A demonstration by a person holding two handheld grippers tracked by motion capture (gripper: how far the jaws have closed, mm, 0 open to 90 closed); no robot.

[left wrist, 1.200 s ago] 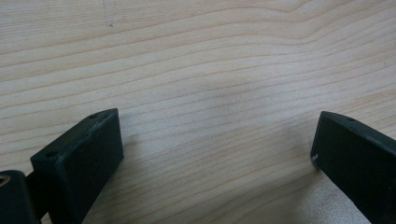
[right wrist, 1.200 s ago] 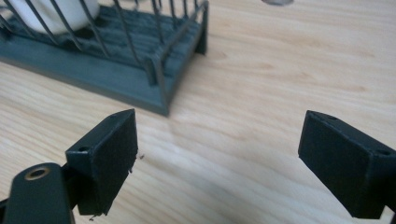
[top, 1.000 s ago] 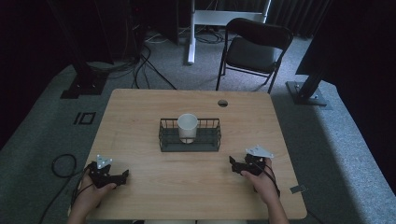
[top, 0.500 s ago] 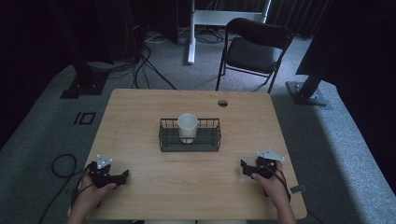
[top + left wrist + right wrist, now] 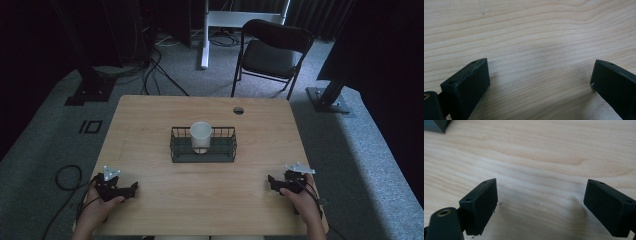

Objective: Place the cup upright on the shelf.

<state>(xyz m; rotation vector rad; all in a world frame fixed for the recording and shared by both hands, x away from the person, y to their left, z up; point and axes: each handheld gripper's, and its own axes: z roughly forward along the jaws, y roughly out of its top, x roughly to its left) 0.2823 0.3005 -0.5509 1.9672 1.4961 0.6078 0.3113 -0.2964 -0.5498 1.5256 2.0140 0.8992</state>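
While two hand-held grippers (image 5: 131,187) (image 5: 270,179) gape, one cup (image 5: 200,136) seemingly sits basketed (image 5: 176,150).

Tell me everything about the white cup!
The cup is plain white, with no handle showing, and looks like paper or plastic, though the material is hard to tell. It stands upright with its open mouth up, inside a dark wire basket near the middle of the wooden table. It is a little taller than the basket's rim. Whether anything is inside cannot be seen. Neither claw touches it.
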